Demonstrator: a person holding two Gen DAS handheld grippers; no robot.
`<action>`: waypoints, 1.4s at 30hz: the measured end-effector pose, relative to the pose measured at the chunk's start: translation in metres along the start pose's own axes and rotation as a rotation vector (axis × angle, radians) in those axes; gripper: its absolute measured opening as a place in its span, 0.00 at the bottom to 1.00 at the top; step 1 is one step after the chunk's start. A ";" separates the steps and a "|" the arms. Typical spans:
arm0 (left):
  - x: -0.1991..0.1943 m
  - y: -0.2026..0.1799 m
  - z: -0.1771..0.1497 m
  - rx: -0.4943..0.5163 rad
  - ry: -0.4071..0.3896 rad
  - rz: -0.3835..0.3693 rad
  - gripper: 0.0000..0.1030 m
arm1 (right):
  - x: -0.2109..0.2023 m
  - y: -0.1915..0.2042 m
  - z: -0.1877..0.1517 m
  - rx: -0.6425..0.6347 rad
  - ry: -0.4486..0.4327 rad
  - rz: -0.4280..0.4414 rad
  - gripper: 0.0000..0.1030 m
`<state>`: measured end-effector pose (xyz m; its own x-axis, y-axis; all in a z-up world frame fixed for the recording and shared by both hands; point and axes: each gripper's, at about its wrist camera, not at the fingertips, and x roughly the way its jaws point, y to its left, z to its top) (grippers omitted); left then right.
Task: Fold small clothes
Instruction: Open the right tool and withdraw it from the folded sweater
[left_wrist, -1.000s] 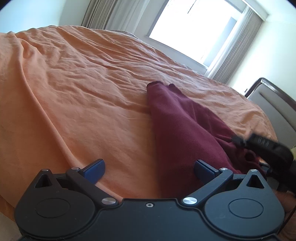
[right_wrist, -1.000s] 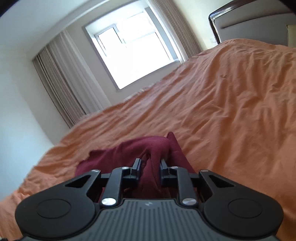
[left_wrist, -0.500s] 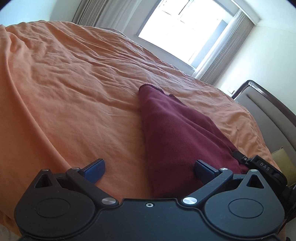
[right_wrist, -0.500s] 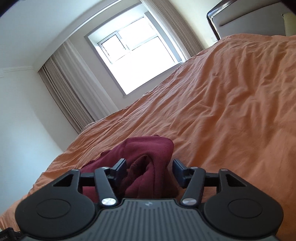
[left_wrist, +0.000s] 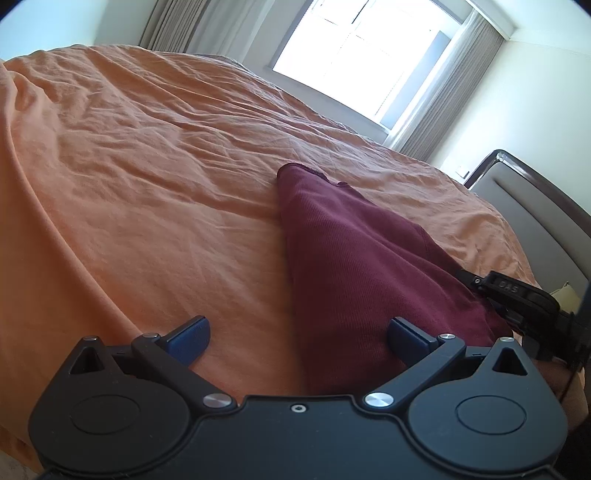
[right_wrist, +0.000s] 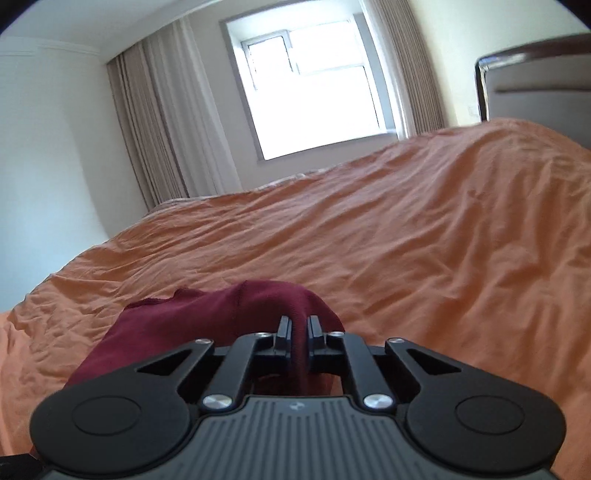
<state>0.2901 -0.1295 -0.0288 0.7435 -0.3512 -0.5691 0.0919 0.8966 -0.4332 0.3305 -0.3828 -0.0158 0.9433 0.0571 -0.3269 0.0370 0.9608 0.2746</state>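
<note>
left gripper (left_wrist: 298, 334) jaws wide apart over orange bedsheet (left_wrist: 147, 184); maroon garment (left_wrist: 354, 266) lies between blue pads; right gripper (left_wrist: 524, 299) at garment's right edge.

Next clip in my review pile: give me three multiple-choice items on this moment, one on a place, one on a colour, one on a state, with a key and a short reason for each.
1. Where does the maroon garment lie?
A. On the orange bedspread
B. On the windowsill
C. On the floor

2. What colour are the pads on the left tongs?
A. Red
B. Blue
C. White

3. How do the right tongs stand?
A. Wide open above bare bedspread
B. Shut on a fold of the garment
C. Open, holding a hanger

Key:
1 A: the left wrist view shows the garment stretched out on the wrinkled bedspread.
2 B: both pads show blue at the finger ends.
3 B: in the right wrist view maroon cloth is pinched between the two closed fingers.
</note>
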 end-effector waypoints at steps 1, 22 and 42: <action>0.000 0.000 -0.001 0.003 -0.001 0.001 0.99 | -0.002 0.003 0.000 -0.033 -0.027 0.000 0.08; 0.024 -0.001 0.026 -0.011 0.021 -0.021 0.99 | 0.012 -0.073 -0.048 0.318 0.075 0.290 1.00; 0.043 -0.005 0.013 0.015 0.034 -0.030 1.00 | 0.003 -0.080 -0.075 0.333 -0.070 0.340 0.99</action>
<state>0.3304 -0.1453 -0.0421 0.7171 -0.3868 -0.5797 0.1237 0.8893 -0.4403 0.3056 -0.4391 -0.1061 0.9397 0.3236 -0.1103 -0.1842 0.7510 0.6341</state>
